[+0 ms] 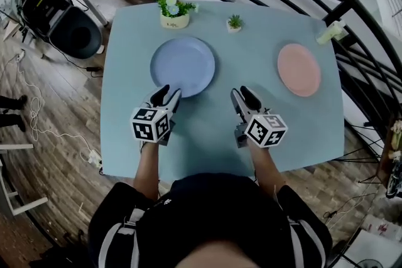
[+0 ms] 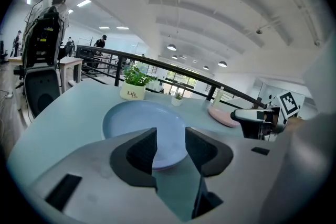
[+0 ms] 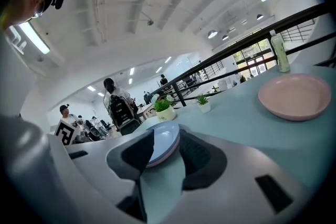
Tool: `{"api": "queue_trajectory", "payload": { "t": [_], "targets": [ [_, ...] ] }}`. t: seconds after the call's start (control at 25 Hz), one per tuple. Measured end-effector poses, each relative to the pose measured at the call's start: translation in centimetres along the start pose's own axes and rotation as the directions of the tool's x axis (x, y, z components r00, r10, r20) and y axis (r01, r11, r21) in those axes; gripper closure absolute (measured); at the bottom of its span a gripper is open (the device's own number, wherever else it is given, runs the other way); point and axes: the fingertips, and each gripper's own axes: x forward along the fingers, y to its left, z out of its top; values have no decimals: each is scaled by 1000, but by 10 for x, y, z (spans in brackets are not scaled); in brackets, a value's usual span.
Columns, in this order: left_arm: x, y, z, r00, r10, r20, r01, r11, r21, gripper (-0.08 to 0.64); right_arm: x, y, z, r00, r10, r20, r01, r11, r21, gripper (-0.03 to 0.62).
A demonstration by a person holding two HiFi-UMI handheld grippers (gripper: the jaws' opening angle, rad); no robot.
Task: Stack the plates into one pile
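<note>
Two plates lie apart on the light blue table (image 1: pixel 207 141). The blue plate (image 1: pixel 182 66) is left of centre and the pink plate (image 1: pixel 299 69) is at the right. My left gripper (image 1: pixel 167 96) is open just short of the blue plate's near rim, holding nothing. My right gripper (image 1: pixel 242 97) is open too, over bare table between the plates. In the left gripper view the blue plate (image 2: pixel 137 124) lies right beyond the left gripper (image 2: pixel 170 148), with the pink plate (image 2: pixel 222 116) far right. The right gripper view shows the blue plate (image 3: pixel 164 140) past the right gripper (image 3: pixel 167 153) and the pink plate (image 3: pixel 296 96) at right.
A white pot with a green plant (image 1: pixel 174 12) and a tiny potted plant (image 1: pixel 234 23) stand at the table's far edge. A pale bottle (image 1: pixel 331 31) is at the far right corner. A dark railing (image 1: pixel 352 3) curves behind; a black chair (image 1: pixel 63 12) is at left.
</note>
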Motion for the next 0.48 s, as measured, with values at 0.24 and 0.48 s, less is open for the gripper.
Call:
{"api": "queue_trajectory", "payload": {
  "t": [0.24, 0.48],
  "targets": [
    [25, -85, 8, 999, -36, 10, 36, 999, 29, 390, -64, -44, 39, 999, -1, 44, 3, 999, -51, 434],
    [64, -160, 19, 997, -73, 14, 72, 994, 79, 390, -112, -84, 64, 998, 18, 57, -11, 992, -127, 434]
  ]
}}
